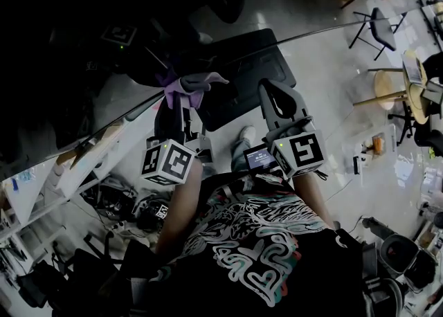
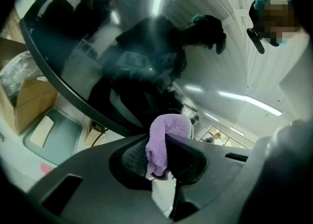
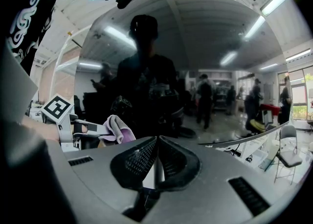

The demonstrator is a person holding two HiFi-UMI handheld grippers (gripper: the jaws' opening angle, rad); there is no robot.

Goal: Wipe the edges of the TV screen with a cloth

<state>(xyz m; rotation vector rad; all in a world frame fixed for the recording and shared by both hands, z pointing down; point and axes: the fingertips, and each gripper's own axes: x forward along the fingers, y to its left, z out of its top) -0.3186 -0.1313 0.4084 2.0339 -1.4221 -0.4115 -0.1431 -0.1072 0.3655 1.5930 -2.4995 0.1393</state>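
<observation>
Left tool [image 2: 164,155] grips purple cloth [image 2: 166,132] near TV screen [image 2: 98,66] edge | right tool [image 3: 155,162] pinched together, empty, raised alongside

The left hand-held gripper [image 1: 180,101] holds a purple cloth [image 1: 192,85] at the lower edge of the dark TV screen [image 1: 76,25]. The right hand-held gripper [image 1: 272,91] points toward that same edge, right of the cloth and apart from it.

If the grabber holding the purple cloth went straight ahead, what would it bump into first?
Most likely the dark TV screen, near its edge. The purple cloth pinched in the left gripper sticks out in front, so the cloth would touch first. How close it already is, I cannot tell.
</observation>
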